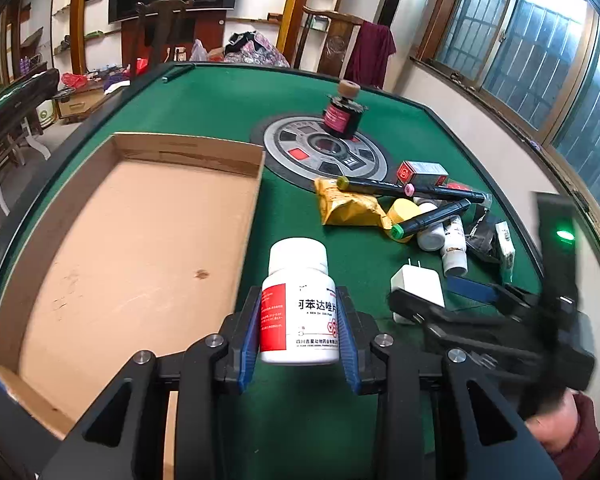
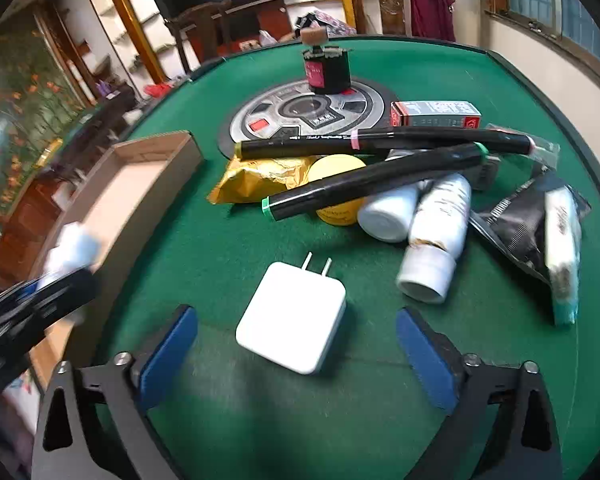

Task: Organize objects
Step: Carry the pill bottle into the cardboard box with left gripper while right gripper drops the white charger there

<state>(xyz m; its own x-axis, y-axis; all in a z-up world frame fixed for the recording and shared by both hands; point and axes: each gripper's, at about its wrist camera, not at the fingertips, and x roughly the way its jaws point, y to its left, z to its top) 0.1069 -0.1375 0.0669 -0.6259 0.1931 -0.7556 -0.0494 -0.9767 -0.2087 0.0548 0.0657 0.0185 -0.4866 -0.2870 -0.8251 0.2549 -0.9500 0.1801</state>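
My left gripper [image 1: 298,326] is shut on a white pill bottle [image 1: 299,300] with a red and white label, held above the green table just right of the open cardboard box [image 1: 132,248]. My right gripper [image 2: 296,344] is open, its blue pads either side of a white plug charger [image 2: 294,326] that lies flat on the felt. The charger also shows in the left wrist view [image 1: 418,286], with the right gripper [image 1: 452,300] over it. The bottle shows blurred in the right wrist view [image 2: 72,252].
Beyond the charger lies a pile: two black markers [image 2: 376,184], a gold packet [image 2: 256,178], a yellow lid [image 2: 336,172], white bottles [image 2: 436,232], a black pouch [image 2: 520,228], a red box [image 2: 436,114]. A dark jar [image 2: 326,68] stands on the table's centre disc [image 2: 300,112].
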